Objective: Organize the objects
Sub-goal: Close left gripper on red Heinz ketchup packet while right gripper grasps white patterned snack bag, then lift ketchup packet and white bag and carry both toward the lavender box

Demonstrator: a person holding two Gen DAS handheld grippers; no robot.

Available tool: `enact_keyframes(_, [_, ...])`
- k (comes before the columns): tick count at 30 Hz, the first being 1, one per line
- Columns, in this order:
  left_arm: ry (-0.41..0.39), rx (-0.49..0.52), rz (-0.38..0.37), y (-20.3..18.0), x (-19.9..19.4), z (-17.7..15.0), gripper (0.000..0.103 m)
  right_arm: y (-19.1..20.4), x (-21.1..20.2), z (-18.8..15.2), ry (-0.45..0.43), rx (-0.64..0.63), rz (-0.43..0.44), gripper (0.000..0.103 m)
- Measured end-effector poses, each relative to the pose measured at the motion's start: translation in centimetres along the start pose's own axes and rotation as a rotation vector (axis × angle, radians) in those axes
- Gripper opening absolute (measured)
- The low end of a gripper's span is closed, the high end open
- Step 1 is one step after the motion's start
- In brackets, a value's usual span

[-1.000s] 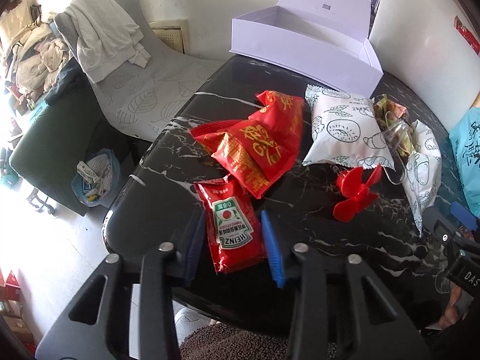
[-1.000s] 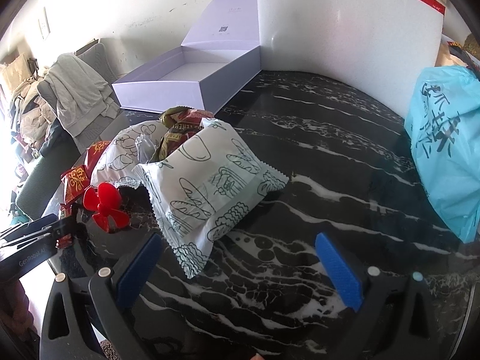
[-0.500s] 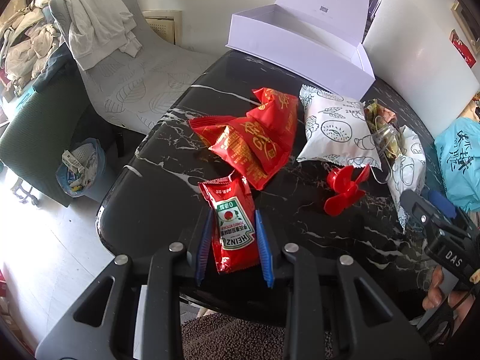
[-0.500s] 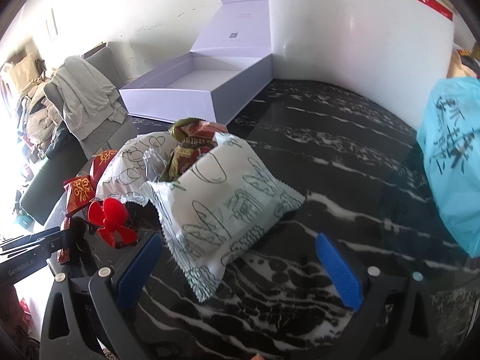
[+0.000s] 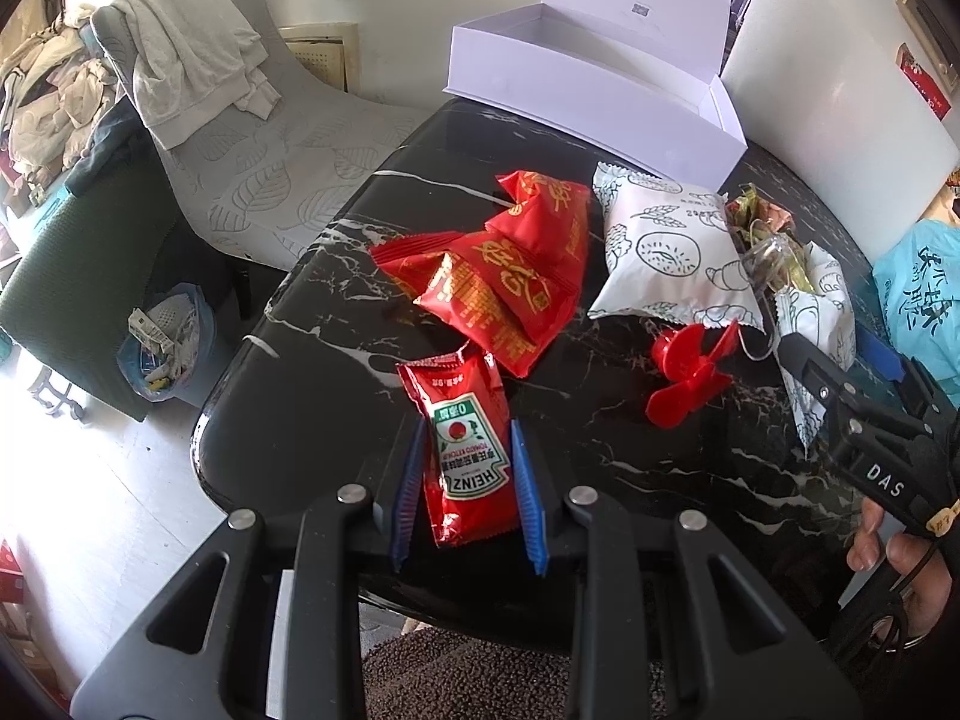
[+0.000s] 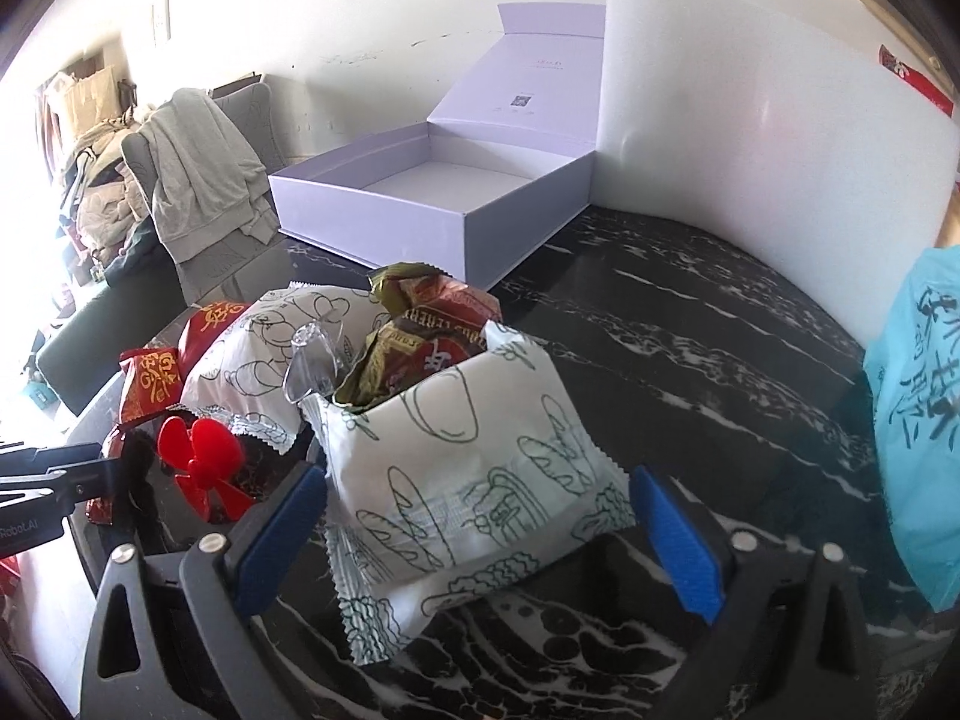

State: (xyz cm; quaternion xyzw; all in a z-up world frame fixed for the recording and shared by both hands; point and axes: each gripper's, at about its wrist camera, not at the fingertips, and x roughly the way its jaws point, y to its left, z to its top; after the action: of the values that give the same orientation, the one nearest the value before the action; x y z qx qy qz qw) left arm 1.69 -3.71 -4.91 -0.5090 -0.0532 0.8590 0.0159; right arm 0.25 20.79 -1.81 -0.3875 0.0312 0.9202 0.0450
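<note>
left gripper [image 5: 468,483] clenched on ketchup sachet [image 5: 465,450] at table [image 5: 312,372] near edge — lift flat toward open box [image 6: 432,204] | right gripper [image 6: 474,534] closing, unclamped, around white snack bag [image 6: 474,474] — centre first

A round black tabletop veined with white marble lines [image 5: 336,372] fills the frame's centre. At upper left a grey leaf-patterned chair [image 5: 264,180] is seen, draped with a pale grey garment [image 5: 186,60]. Beside it, at the left edge, a dark green seat [image 5: 78,252] is piled with clothes. A blue-lined waste bin full of paper [image 5: 162,342] stands on the pale floor [image 5: 102,510], which is washed in strong daylight. The off-white wall [image 6: 372,18] is marked with scuffs.
</note>
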Motion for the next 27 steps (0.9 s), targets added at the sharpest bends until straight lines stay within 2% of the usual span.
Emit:
enact_keyframes(2, [0.000,0.003,0.001,-0.1,0.0,-0.1,0.027,0.0,-0.2,-0.1,-0.006,0.002,0.000,0.079])
enact_keyframes(5, [0.001,0.005,0.000,-0.3,-0.1,-0.2,0.027,0.1,-1.0,-0.4,-0.028,-0.019,-0.008,0.065])
enact_keyframes(14, [-0.011,0.022,-0.017,-1.5,-1.0,-0.9,0.027,-0.8,-2.9,-1.5,-0.047,0.010,-0.006,0.059])
enact_keyframes(27, [-0.071,0.054,-0.058,-2.6,-3.1,-2.3,0.027,-1.4,-6.7,-3.5,-0.085,0.043,0.006,0.057])
